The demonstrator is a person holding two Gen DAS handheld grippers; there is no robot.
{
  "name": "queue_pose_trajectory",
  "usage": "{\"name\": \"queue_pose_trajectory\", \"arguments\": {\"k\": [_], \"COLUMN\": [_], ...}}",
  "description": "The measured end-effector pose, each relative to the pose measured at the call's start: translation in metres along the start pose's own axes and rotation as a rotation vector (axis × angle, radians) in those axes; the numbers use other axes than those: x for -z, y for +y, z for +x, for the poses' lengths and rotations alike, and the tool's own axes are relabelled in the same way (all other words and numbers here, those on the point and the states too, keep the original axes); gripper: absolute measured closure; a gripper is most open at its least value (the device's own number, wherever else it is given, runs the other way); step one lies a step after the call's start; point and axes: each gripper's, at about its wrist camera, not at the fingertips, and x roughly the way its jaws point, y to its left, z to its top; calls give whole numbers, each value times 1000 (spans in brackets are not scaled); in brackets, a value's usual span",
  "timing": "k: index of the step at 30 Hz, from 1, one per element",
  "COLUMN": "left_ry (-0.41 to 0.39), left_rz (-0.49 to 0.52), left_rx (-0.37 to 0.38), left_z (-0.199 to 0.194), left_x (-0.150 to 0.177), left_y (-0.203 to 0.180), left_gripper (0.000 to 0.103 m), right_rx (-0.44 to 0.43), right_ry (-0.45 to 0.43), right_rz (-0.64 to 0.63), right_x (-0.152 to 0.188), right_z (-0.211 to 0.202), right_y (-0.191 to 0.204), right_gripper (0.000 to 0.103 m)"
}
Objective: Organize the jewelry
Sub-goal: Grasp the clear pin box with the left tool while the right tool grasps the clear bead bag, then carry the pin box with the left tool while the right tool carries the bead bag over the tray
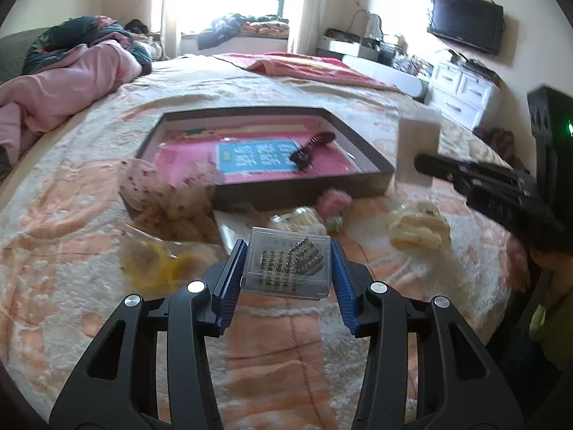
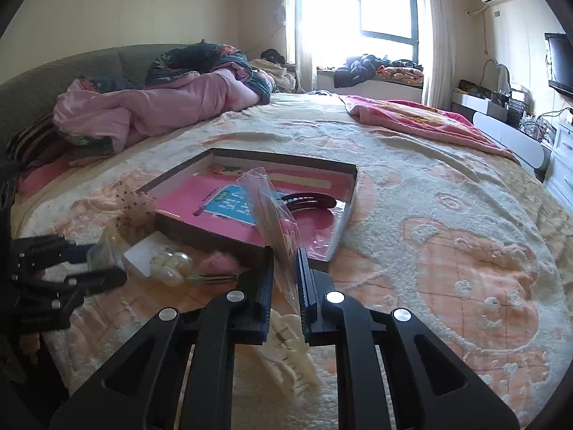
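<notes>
1. I see the left gripper clamped on a clear plastic case of rhinestone jewelry; its blue pads press the case's two short sides. The case's long axis runs across the jaws and its lid tilts up toward the camera. It sits just in front of the brown tray.
2. My right gripper is closed narrow on a flat clear packet. The packet stands on edge, its long axis rising away from the fingers and leaning left over the tray's near rim.
3. Both grippers point downward at the bedspread. The right one is level with the tray's right corner; in the left wrist view it appears blurred.
4. A dark hair clip lies diagonally inside the tray.
5. Loose items in front of the tray are smeared; I cannot make out the packet's contents.
</notes>
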Motion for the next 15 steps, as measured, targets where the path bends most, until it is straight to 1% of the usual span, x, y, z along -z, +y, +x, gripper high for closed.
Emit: {"name": "queue_pose_trajectory", "arguments": {"k": [8, 15], "left_ry": [-26, -45], "left_rz": [-63, -110], "left_rx": [-32, -69], "left_z": [-5, -7], "left_x": [-14, -25], "left_y": [24, 43], "left_gripper": [65, 65], "right_rx": [-48, -59], "right_ry": [6, 8], "right_rz": [-17, -3], "right_x": [-5, -14], "right_z": [3, 10], "right_y": [18, 24], "right_gripper": [90, 90]}}
